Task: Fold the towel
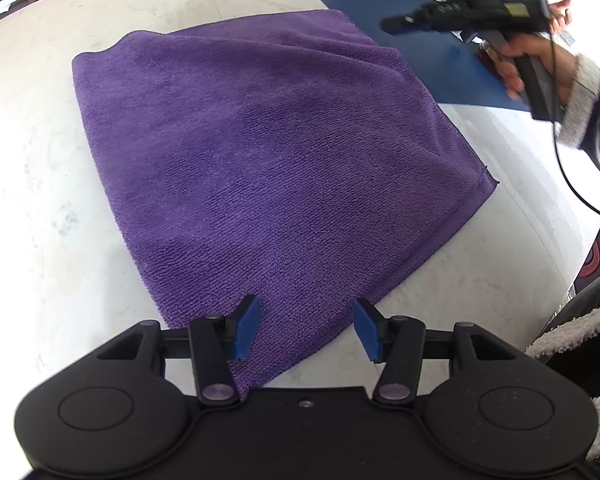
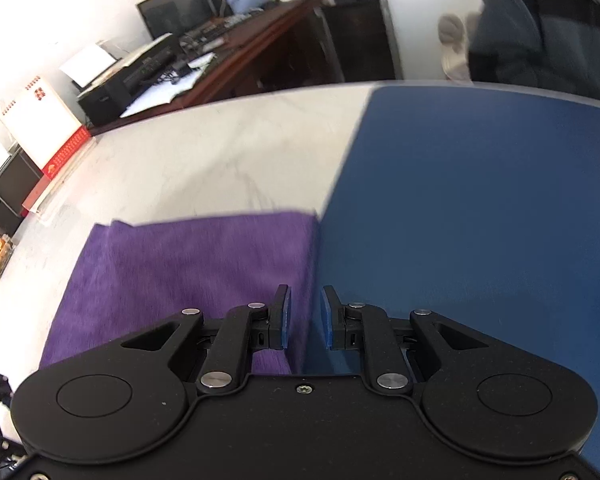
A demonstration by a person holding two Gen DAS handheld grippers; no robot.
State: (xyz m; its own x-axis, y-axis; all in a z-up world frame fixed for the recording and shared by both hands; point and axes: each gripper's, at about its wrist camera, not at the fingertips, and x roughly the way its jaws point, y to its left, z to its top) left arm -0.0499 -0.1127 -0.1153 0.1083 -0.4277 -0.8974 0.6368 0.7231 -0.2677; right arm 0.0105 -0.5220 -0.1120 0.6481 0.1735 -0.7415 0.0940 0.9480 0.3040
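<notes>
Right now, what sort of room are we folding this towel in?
Probably an office. Behind the pale table stand a wooden desk with a monitor and a printer, plus a wall calendar.

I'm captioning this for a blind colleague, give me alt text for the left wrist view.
A folded purple towel lies flat on a pale table, its near corner between the open left gripper. At upper right, a hand holds the right gripper above a blue mat.
</notes>
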